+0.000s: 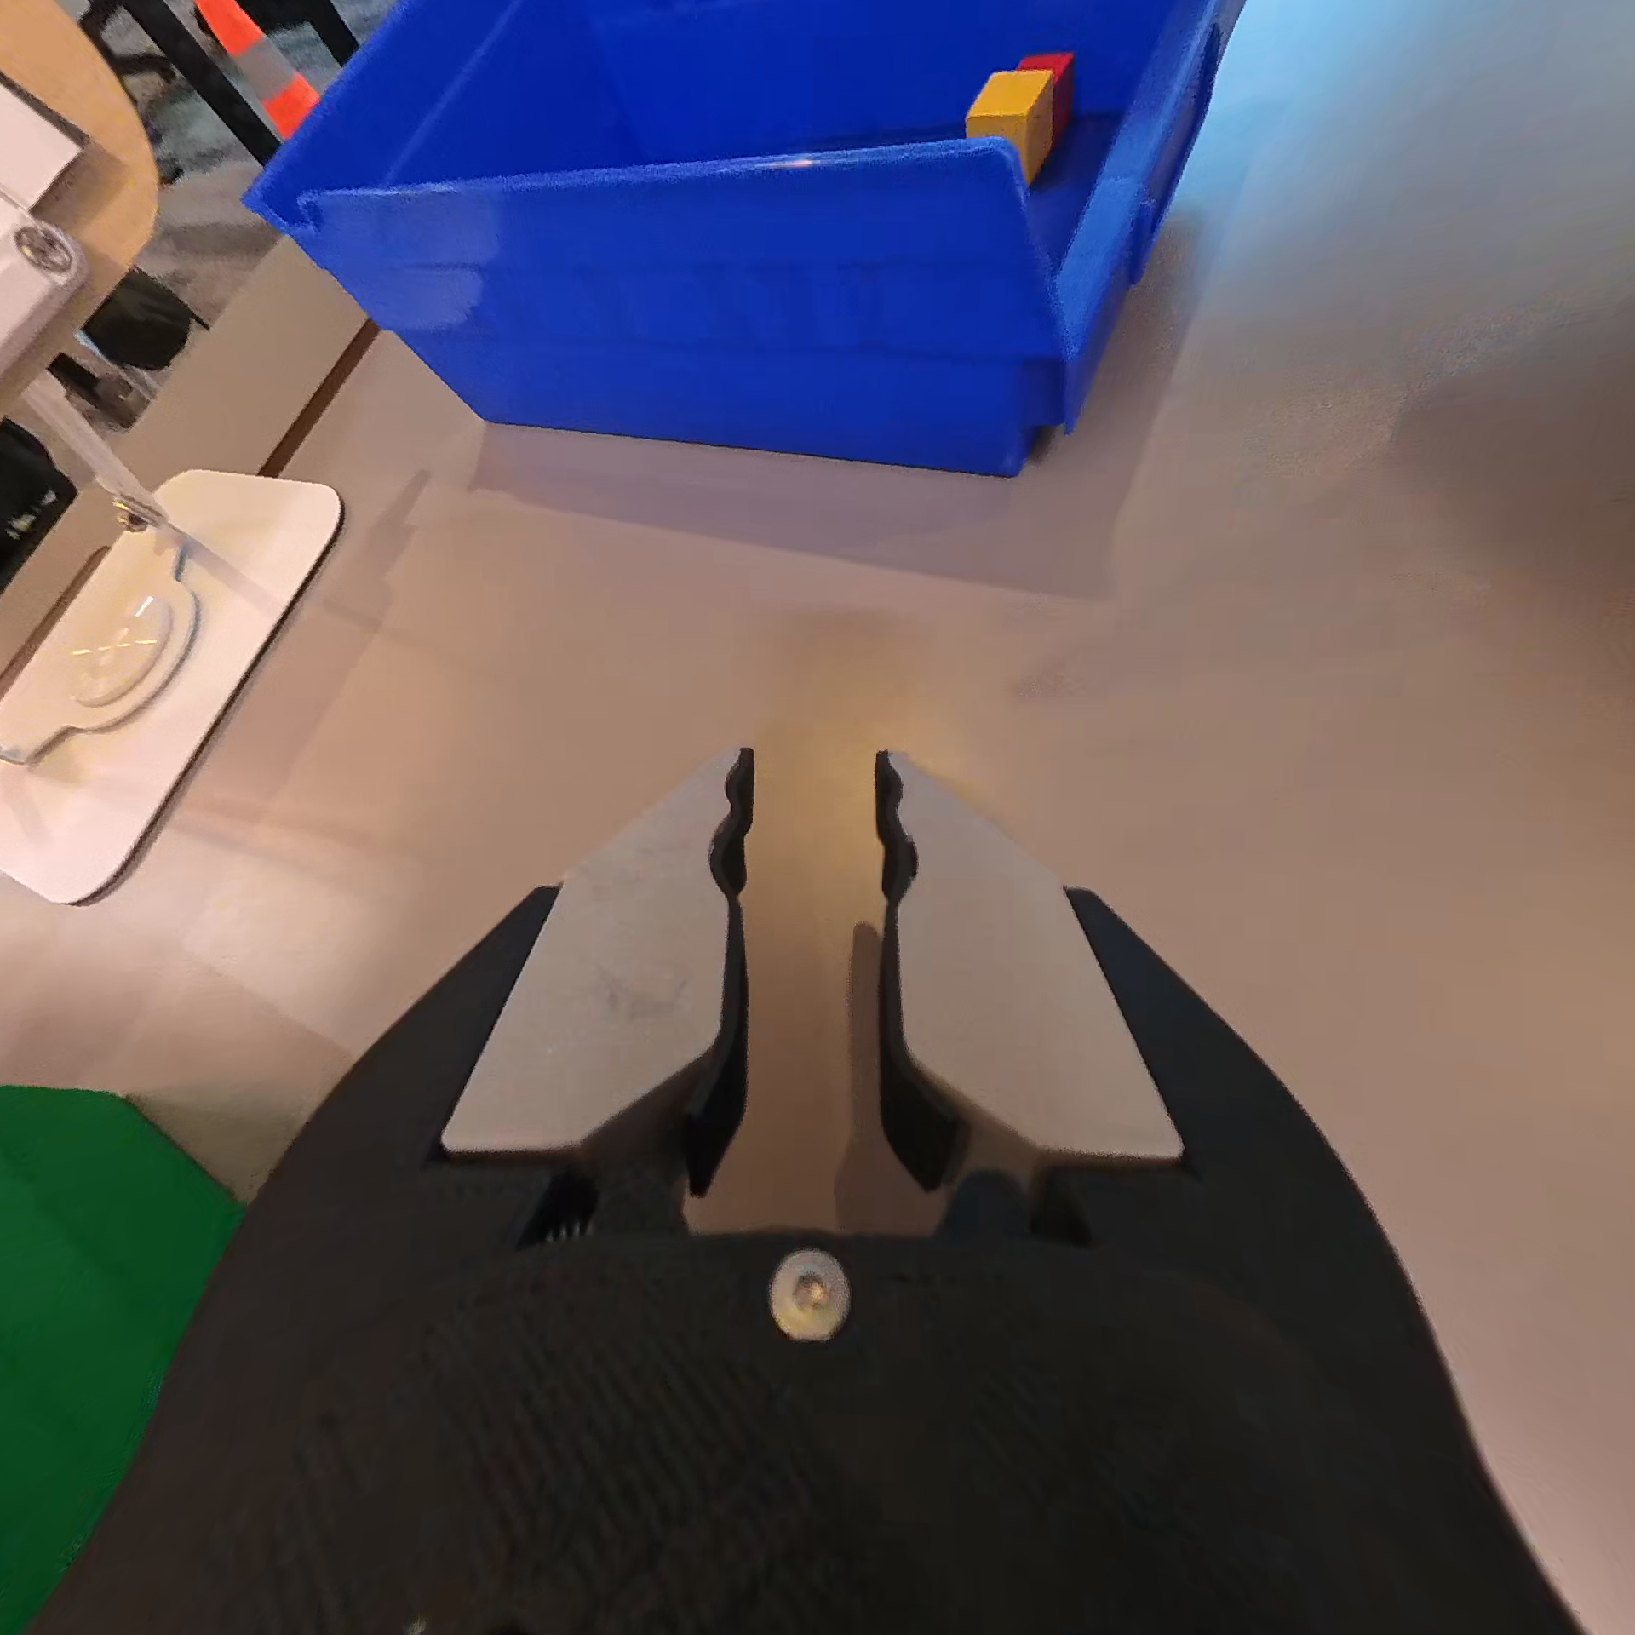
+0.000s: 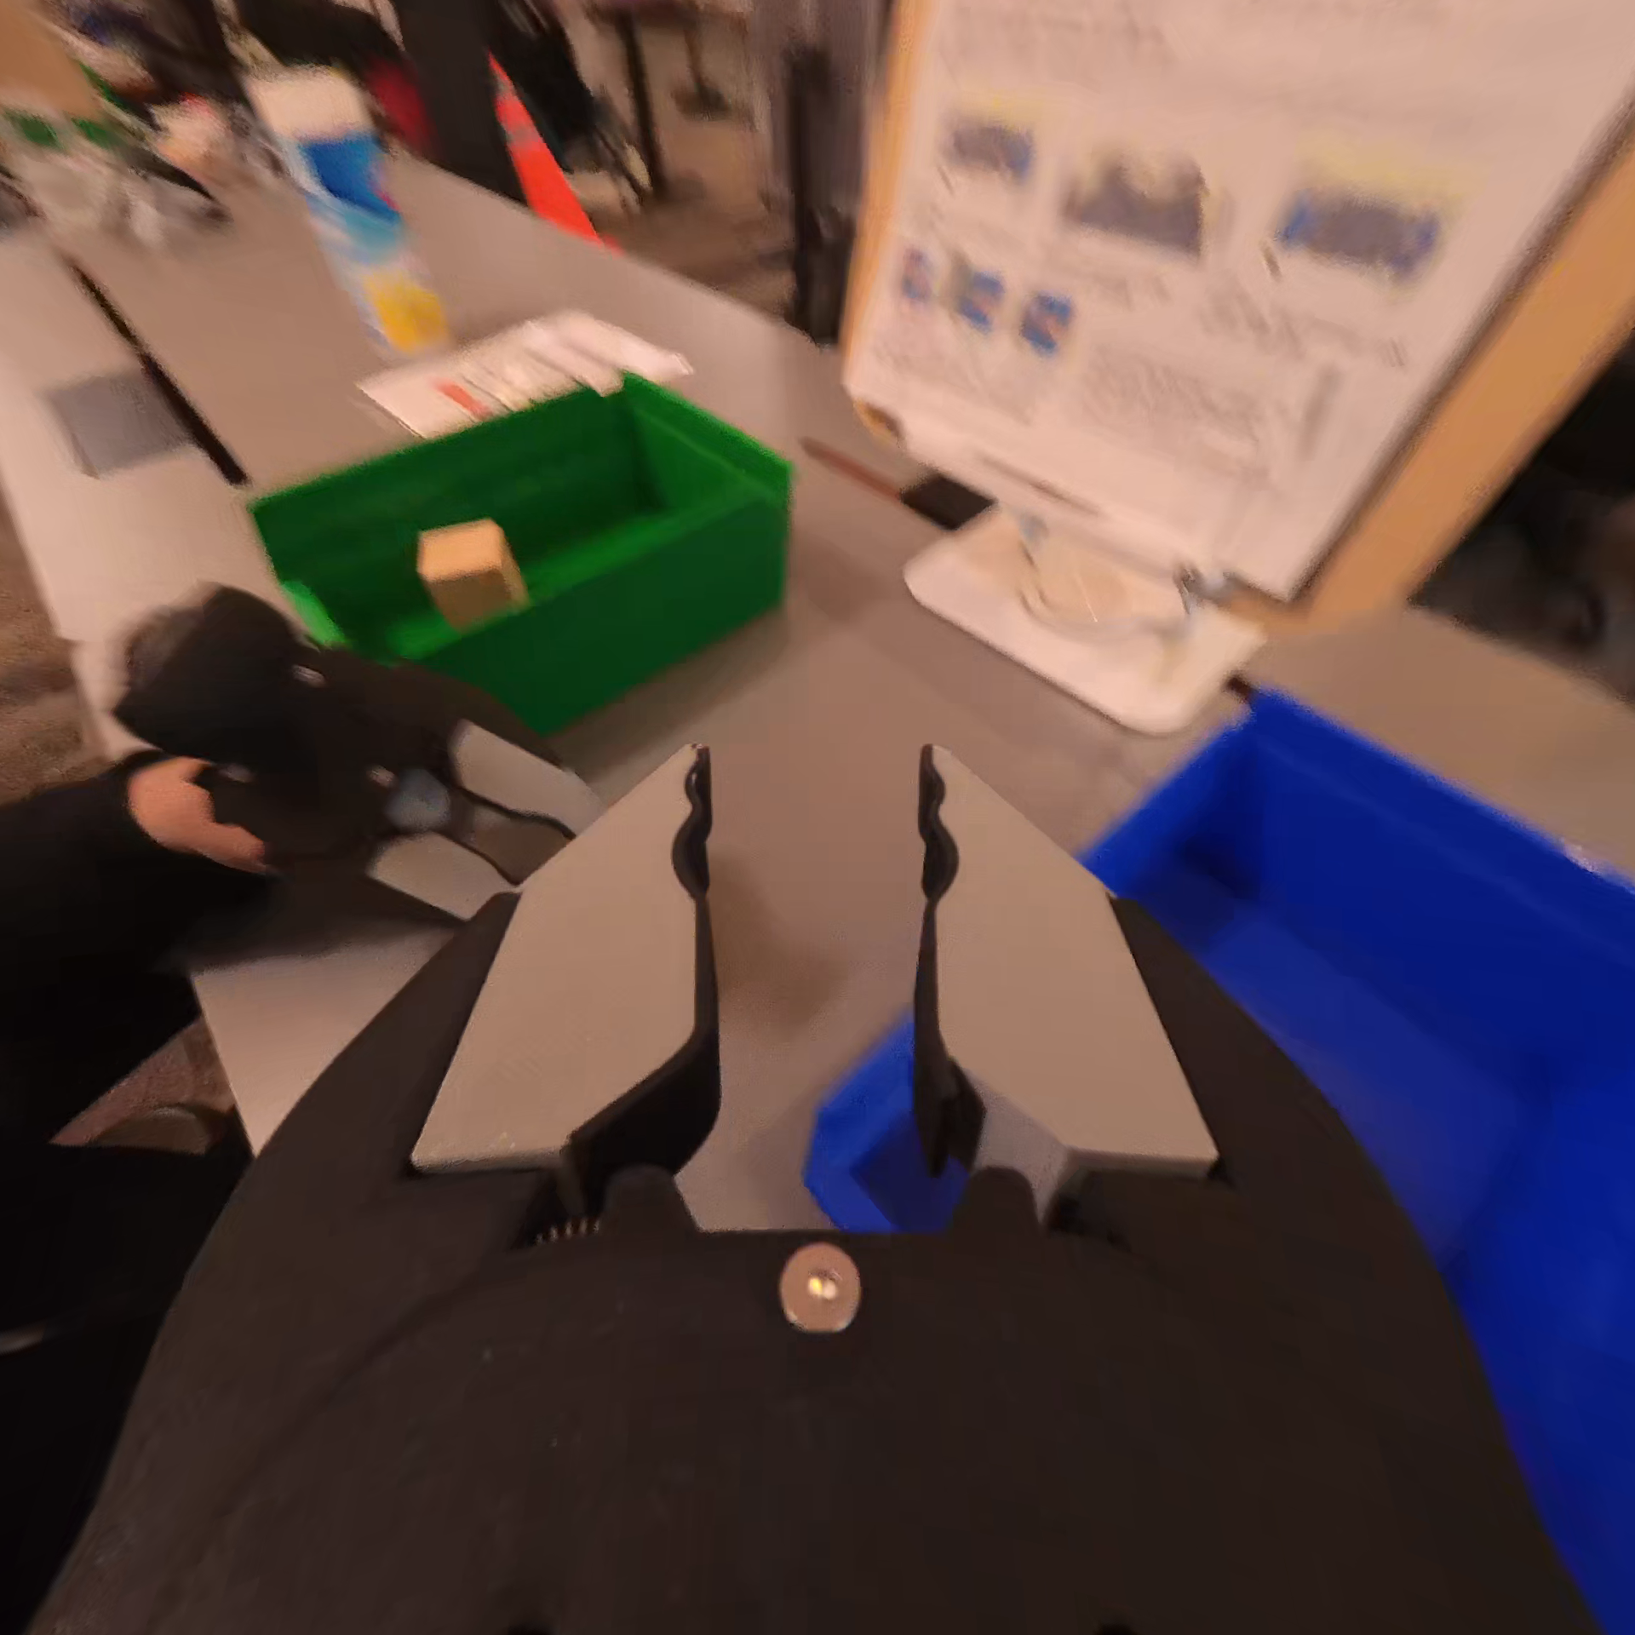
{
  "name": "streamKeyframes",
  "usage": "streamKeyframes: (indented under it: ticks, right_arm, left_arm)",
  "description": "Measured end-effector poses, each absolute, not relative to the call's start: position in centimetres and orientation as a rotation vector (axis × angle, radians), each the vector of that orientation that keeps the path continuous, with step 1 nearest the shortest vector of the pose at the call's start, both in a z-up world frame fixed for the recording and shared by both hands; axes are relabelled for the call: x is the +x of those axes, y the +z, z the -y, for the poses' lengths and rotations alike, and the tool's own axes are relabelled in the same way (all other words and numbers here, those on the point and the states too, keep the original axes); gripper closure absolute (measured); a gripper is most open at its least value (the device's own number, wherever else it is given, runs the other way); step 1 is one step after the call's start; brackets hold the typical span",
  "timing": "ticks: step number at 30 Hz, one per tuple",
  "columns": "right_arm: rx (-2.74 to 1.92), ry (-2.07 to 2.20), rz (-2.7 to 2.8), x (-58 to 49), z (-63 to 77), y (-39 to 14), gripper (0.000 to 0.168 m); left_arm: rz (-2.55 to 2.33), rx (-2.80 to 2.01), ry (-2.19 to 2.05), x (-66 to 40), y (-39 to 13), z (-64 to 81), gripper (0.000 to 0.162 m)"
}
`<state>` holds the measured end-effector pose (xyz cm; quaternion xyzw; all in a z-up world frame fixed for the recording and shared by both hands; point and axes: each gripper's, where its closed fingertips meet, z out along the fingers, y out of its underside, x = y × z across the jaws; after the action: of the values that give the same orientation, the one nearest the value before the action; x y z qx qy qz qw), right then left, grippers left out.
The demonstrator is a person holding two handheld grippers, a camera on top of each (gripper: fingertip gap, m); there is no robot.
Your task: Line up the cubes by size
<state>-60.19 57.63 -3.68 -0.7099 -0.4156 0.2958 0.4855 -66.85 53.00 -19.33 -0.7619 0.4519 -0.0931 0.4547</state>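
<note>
A yellow cube (image 1: pixel 1013 111) and a red cube (image 1: pixel 1053 71) behind it sit in the far right corner of a blue bin (image 1: pixel 708 292). My left gripper (image 1: pixel 814 761) is open and empty, low over the bare table in front of that bin. In the right wrist view a plain wooden cube (image 2: pixel 469 571) sits in a green bin (image 2: pixel 637 566). My right gripper (image 2: pixel 809 761) is open and empty, above the table between the green bin and the blue bin (image 2: pixel 1380 938). The other gripper (image 2: pixel 265 708), held by a hand, shows at the left.
A white stand base (image 1: pixel 168 655) holding a poster board (image 2: pixel 1194 230) stands at the table's back. The green bin's corner (image 1: pixel 80 1283) shows at lower left. Papers (image 2: pixel 522 372) and a blue-white carton (image 2: pixel 363 221) lie behind the green bin.
</note>
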Motion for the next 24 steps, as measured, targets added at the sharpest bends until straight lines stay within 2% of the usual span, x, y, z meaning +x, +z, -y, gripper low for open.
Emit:
streamKeyframes:
  ticks: [5, 9, 15, 19, 24]
  right_arm:
    - [-1.441, 0.85, 1.008, -65.3, -54.7, -1.9, 0.115]
    - [-1.391, 0.997, 1.035, -67.9, -53.6, -3.4, 0.097]
    - [-1.315, 1.03, 1.028, -68.7, -52.7, -5.2, 0.087]
    - [-1.306, 0.93, 1.057, -68.8, -52.6, -6.3, 0.088]
    - [-1.32, 1.018, 1.06, -69.9, -51.8, -7.3, 0.092]
  left_arm:
    - [-1.033, -1.922, -0.277, -66.9, -19.5, -51.7, 0.134]
    - [-0.961, -1.982, -0.228, -67.9, -19.8, -50.7, 0.127]
    - [-0.825, -2.022, -0.199, -68.9, -18.7, -49.4, 0.118]
    - [-0.727, -1.993, -0.242, -69.4, -17.6, -48.6, 0.116]
    - [-0.619, -1.93, -0.335, -70.0, -16.2, -48.8, 0.119]
